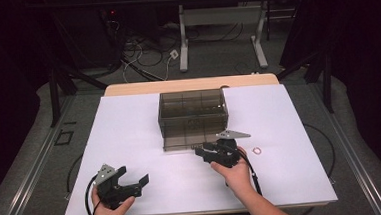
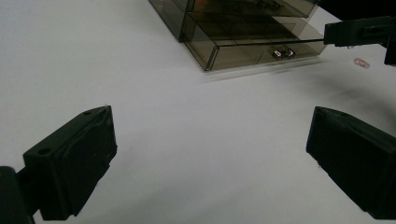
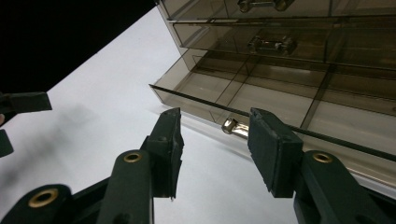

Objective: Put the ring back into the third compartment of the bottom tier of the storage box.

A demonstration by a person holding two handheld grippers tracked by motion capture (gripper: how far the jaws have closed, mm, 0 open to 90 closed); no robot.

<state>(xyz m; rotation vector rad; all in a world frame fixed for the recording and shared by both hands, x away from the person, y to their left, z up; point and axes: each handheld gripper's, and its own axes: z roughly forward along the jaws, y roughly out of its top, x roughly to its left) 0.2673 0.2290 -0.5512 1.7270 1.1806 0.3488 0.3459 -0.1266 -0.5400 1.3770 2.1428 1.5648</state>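
A smoky see-through drawer box [image 1: 192, 107] stands mid-table, and its bottom drawer [image 1: 188, 140] is pulled out toward me. My right gripper [image 1: 207, 150] sits at that drawer's front. In the right gripper view its jaws [image 3: 215, 140] stand apart, and the drawer's small metal handle [image 3: 232, 126] peeks out beside the right-hand jaw with nothing pinched. My left gripper [image 1: 134, 174] rests near the table's front left, jaws wide, over bare white surface [image 2: 210, 140]. From there I see the drawer [image 2: 243, 49], its handle [image 2: 283, 53] and the right gripper [image 2: 359, 33].
A small pink ring [image 1: 256, 150] lies on the white table [image 1: 290, 131] just right of my right hand, also seen from the left gripper [image 2: 362, 62]. Beyond the table's far edge are desk legs and cables on the floor.
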